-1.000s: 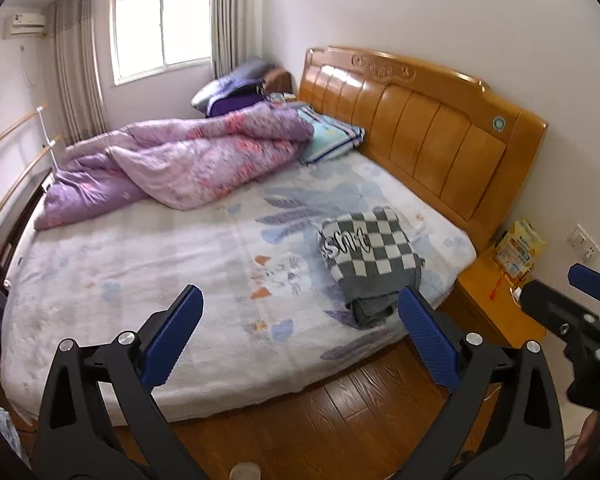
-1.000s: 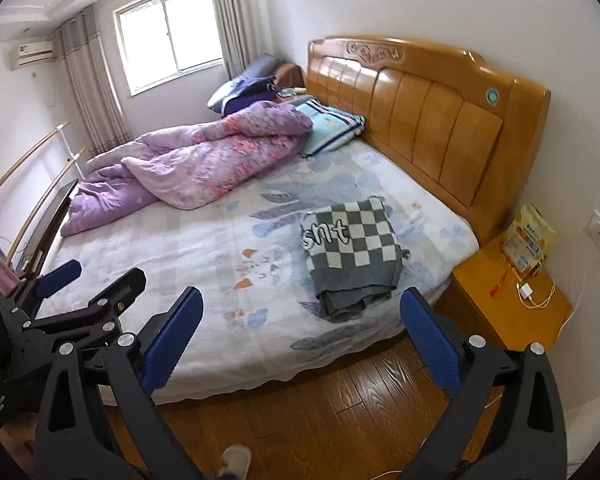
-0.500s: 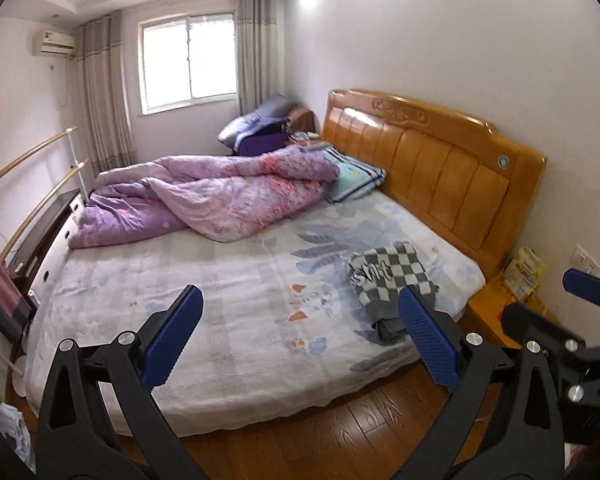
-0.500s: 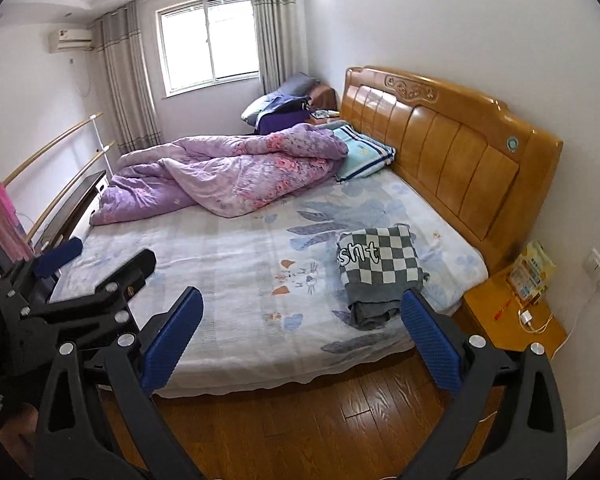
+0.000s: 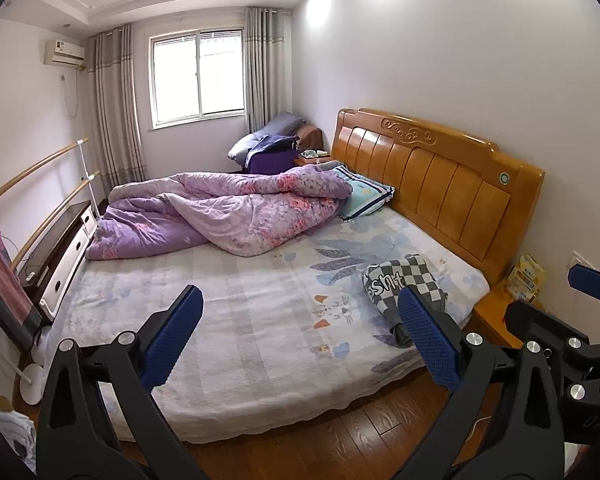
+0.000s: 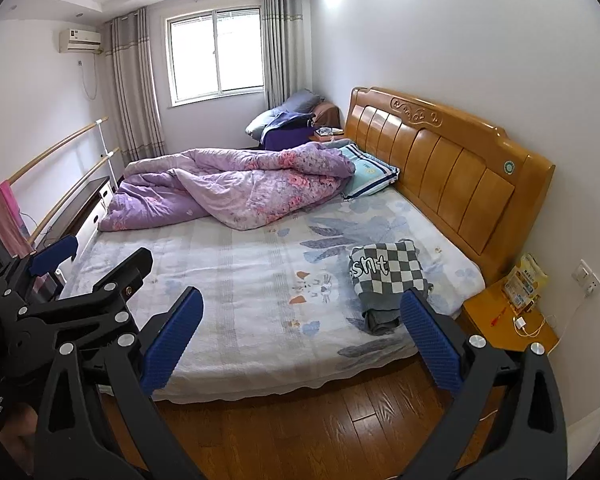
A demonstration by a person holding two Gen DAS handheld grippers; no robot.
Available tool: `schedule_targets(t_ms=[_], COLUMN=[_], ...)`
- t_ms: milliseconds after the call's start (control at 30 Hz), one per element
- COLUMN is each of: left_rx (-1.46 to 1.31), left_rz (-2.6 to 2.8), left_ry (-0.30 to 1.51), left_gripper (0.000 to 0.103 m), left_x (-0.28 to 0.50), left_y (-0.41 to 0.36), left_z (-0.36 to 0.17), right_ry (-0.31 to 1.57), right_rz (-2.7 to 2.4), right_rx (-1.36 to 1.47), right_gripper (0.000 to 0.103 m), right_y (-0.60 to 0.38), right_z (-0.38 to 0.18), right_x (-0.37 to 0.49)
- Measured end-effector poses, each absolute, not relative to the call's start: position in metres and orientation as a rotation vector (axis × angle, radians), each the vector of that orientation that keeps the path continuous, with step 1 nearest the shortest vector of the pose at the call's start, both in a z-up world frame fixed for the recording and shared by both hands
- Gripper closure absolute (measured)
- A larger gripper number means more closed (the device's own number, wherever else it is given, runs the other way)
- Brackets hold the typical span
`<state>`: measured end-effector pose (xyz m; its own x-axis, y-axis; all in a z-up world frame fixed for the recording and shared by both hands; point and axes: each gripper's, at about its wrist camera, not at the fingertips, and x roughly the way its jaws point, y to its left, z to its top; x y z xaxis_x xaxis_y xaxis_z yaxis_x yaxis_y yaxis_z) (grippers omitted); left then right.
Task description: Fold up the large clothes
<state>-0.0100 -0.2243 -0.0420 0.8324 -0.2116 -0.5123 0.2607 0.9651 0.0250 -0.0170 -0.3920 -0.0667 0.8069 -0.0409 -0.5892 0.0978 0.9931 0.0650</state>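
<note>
A folded grey-and-white checkered garment [image 5: 408, 286] lies on the bed [image 5: 252, 312] near its right front corner; it also shows in the right wrist view [image 6: 386, 276]. My left gripper [image 5: 300, 340] is open and empty, held well back from the bed over the wooden floor. My right gripper [image 6: 300, 344] is open and empty too, also back from the bed. Each gripper shows at the edge of the other's view.
A crumpled purple quilt [image 5: 224, 212] and a striped pillow [image 5: 366, 196] lie at the far side of the bed. A wooden headboard [image 5: 440, 184] stands on the right. A nightstand [image 6: 508, 320] with a yellow packet and cable stands right. A low cabinet [image 5: 56, 256] stands left.
Both grippers have pulled back and tilted up, away from the bed. The folded garment now looks smaller and farther off. It lies where it was.
</note>
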Motion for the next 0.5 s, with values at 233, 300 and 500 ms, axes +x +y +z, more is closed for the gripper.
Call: schedule_targets(t_ms=[233,300,500], left_rx=[0.086,0.086,0.09], left_rz=[-0.247,-0.245,-0.238], left_ry=[0.512,0.509,0.491], left_gripper=[0.005,0.005,0.005], left_x=[-0.018,-0.017,-0.017], left_y=[-0.2,-0.196,-0.186], left_z=[-0.027,-0.026,-0.019], right_ry=[0.612,0.607,0.604], right_rz=[-0.08,-0.082,-0.081], right_rx=[0.083,0.077,0.08], right_gripper=[0.008,0.008,0.008], right_y=[-0.371,-0.368,-0.362], right_z=[-0.054,-0.053,-0.049], right_x=[-0.022,-0.022,-0.02])
